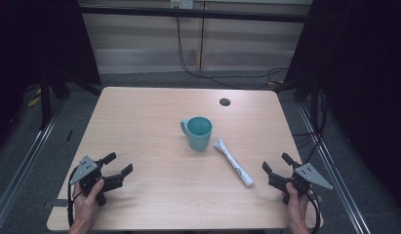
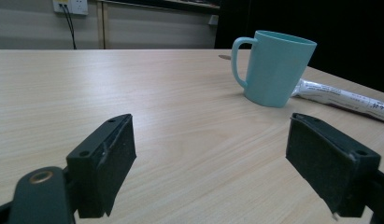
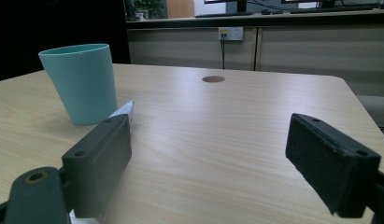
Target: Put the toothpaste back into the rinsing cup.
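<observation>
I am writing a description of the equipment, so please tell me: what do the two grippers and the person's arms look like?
Both the left gripper and the right gripper are black, each with two blocky jaws faced with flat dark pads. Each carries a grey three-cornered plate with small holes on top, and a black cable trails back from it. The forearms show no sleeves.
</observation>
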A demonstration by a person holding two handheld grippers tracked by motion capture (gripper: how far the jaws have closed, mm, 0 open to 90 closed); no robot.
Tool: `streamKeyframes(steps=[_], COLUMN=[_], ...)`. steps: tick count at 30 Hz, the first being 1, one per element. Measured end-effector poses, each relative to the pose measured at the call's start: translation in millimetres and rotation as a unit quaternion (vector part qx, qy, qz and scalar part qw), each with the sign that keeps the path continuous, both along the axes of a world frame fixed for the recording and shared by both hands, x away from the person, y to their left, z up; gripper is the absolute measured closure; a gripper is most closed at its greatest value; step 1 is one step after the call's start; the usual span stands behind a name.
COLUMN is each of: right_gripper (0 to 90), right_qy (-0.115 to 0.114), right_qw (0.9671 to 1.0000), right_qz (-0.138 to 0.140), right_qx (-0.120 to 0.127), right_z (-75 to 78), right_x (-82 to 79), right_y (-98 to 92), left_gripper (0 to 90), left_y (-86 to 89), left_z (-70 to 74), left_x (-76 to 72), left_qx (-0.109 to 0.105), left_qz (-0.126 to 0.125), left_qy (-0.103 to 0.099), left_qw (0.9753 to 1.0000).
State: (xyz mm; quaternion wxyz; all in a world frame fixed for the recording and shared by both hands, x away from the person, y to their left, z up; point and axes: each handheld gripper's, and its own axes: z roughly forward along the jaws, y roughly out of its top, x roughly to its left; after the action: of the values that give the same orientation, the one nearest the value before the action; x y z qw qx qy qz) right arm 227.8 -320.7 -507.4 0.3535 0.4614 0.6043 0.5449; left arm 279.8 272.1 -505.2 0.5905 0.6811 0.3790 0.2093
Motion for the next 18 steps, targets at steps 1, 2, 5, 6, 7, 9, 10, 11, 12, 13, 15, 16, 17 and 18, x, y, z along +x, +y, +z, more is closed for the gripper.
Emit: streamKeyframes(steps=[1, 2, 5, 6, 7, 9, 10, 11, 12, 13, 15, 16, 17, 18], right_gripper=[13.7, 14.1, 14.5, 14.9, 14.9, 15.3, 15.3, 15.3, 15.5, 15.5, 15.5, 15.3, 14.7, 13.5], right_qy=[0.0, 0.0, 0.007, 0.009, 0.011, 0.013, 0.012, 0.012, 0.011, 0.011, 0.01, 0.01, 0.01, 0.013], right_qw=[1.0, 1.0, 0.9999, 0.9999, 0.9999, 0.9998, 0.9998, 0.9998, 0.9998, 0.9998, 0.9998, 0.9998, 0.9998, 0.9998], right_qz=[0.0, -0.002, -0.01, -0.012, -0.013, -0.014, -0.013, -0.013, -0.015, -0.014, -0.017, -0.016, -0.015, -0.012], right_qx=[0.0, -0.001, -0.001, 0.0, -0.001, 0.001, 0.001, 0.001, -0.001, -0.002, -0.003, -0.009, -0.011, -0.013], right_z=[0.0, 0.0, 0.3, 0.4, 0.5, 0.6, 0.6, 0.6, 0.5, 0.5, 0.5, 0.6, 0.6, 0.8], right_x=[0.0, 0.3, 1.4, 1.7, 2.2, 2.4, 2.5, 2.5, 2.3, 2.0, 1.8, 1.1, 1.0, 0.7], right_y=[0.0, 0.4, 0.7, 0.8, 0.5, 0.3, 0.3, 0.3, 0.6, 0.9, 1.3, 2.9, 3.5, 3.8], left_gripper=[15.7, 15.7, 15.7, 15.7, 15.7, 15.7, 15.7, 15.7, 15.7, 15.7, 15.7, 15.7, 15.7, 15.7], left_y=[0.0, 0.5, 0.7, 0.9, 0.9, 1.2, 1.1, 1.1, 1.0, 1.0, 0.8, 1.0, 1.0, 1.0], left_z=[0.0, 0.0, 0.0, 0.0, 0.0, -0.1, -0.1, -0.1, 0.0, 0.0, 0.0, 0.0, 0.0, 0.0], left_x=[0.0, 0.2, 0.5, 0.8, 0.8, 1.0, 0.9, 0.9, 0.8, 0.8, 0.5, 0.5, 0.5, 0.5], left_qx=[0.0, 0.001, 0.0, -0.002, -0.002, -0.004, -0.003, -0.003, -0.002, -0.002, -0.002, 0.0, 0.0, 0.0], left_qz=[0.0, 0.0, 0.0, -0.002, -0.002, 0.0, -0.001, -0.001, -0.002, -0.002, 0.0, 0.0, 0.0, 0.0], left_qy=[0.0, 0.0, 0.002, 0.003, 0.003, 0.003, 0.003, 0.003, 0.002, 0.002, 0.001, 0.0, 0.0, 0.0], left_qw=[1.0, 1.0, 1.0, 1.0, 1.0, 1.0, 1.0, 1.0, 1.0, 1.0, 1.0, 1.0, 1.0, 1.0])
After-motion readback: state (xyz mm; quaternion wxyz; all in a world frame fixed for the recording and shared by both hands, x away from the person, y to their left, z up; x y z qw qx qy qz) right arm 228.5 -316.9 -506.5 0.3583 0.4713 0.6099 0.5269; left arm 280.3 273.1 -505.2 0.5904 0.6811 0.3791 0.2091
